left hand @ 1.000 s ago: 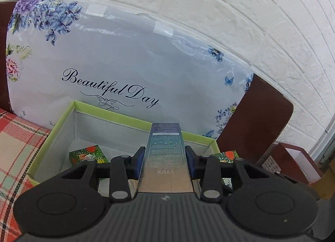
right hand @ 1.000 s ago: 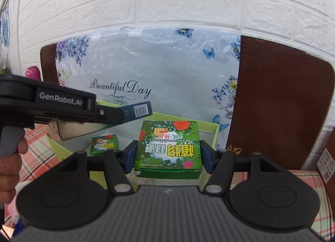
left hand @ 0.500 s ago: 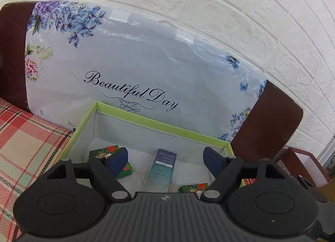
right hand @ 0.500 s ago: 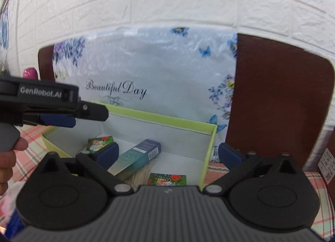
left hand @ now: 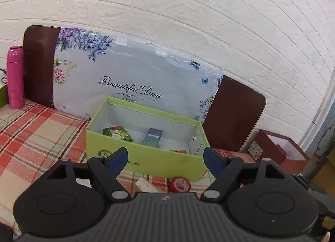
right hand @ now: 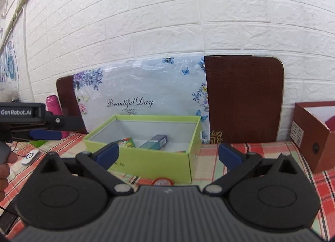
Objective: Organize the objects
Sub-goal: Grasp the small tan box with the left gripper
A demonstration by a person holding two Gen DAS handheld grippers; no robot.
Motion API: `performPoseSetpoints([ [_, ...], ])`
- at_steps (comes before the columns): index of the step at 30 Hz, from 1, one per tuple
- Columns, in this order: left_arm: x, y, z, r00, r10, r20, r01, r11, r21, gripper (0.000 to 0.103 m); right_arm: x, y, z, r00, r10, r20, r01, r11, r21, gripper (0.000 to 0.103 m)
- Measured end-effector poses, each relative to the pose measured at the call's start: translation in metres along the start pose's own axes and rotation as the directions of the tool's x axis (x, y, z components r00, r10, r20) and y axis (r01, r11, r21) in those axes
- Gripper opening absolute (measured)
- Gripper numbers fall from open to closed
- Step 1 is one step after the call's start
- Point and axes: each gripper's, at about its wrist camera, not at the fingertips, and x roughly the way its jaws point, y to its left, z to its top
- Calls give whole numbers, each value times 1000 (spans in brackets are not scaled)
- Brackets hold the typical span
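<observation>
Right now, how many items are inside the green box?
3 visible in the green box: a green floral carton at the left, a teal-blue carton in the middle, and another green floral carton at the right, mostly hidden by the front wall. More may be hidden.

White brick wall, brown board, plaid tablecloth

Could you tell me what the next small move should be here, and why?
Probably lower the left gripper toward the red round tin on the cloth in front of the green box. Both grippers' jaws stand open and empty, the boxes already lie inside the green box, and the tin is still outside it.
</observation>
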Motion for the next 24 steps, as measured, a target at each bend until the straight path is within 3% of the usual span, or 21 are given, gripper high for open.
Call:
performPoseSetpoints([
  [11,-46,14,-72,992,80,-96,-79,997,12,82,-50,20,-56,998,15,-62,-14,1000,18,103],
  [24,-58,51,-117,967,169,-192,-170,985,9,82,-55,36,-114,981,24,-191,-18,999,37,103],
])
